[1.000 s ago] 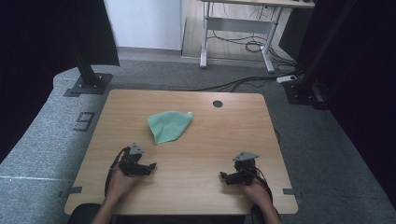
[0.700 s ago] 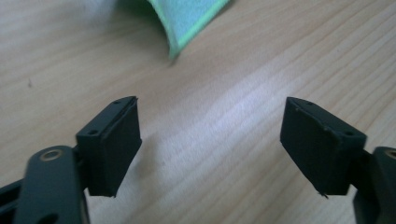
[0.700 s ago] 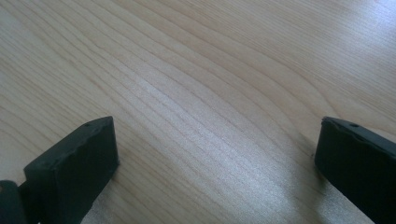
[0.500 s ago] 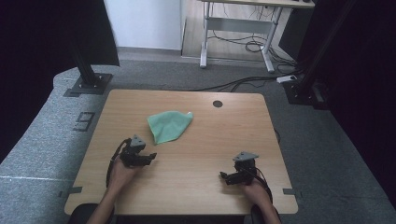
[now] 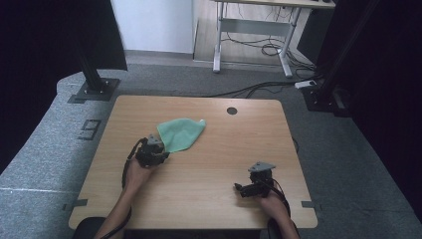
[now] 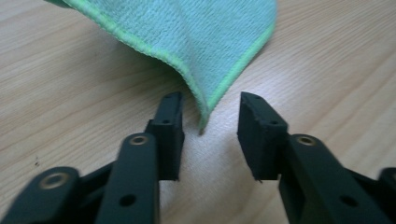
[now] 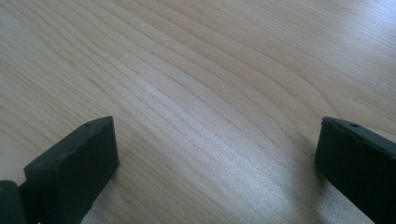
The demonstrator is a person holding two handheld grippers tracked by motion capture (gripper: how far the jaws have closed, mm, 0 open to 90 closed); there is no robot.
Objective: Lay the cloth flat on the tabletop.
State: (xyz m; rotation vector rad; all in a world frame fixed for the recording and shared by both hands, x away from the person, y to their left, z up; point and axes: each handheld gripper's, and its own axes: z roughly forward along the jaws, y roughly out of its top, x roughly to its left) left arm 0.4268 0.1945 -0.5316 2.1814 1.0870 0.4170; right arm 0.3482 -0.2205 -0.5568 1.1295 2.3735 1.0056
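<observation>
A light green cloth (image 5: 182,133) lies crumpled on the wooden table (image 5: 219,164), left of centre. My left gripper (image 5: 160,152) sits at the cloth's near corner. In the left gripper view its jaws stand open on either side of that corner (image 6: 204,112), which hangs just above the wood, untouched by the fingers (image 6: 170,126). The cloth (image 6: 196,37) spreads away beyond them. My right gripper (image 5: 239,189) rests low over bare wood near the front right, pointing left. Its jaws are wide open, and its fingers (image 7: 74,163) have nothing between them.
A round cable hole (image 5: 232,110) sits near the table's far edge. Black stand bases (image 5: 92,89) and cables (image 5: 259,89) lie on the grey floor beyond the table. A desk frame (image 5: 254,30) stands farther back.
My left gripper has moved forward and right across the table until its open jaws reach the cloth's near corner. The right gripper has stayed in place.
</observation>
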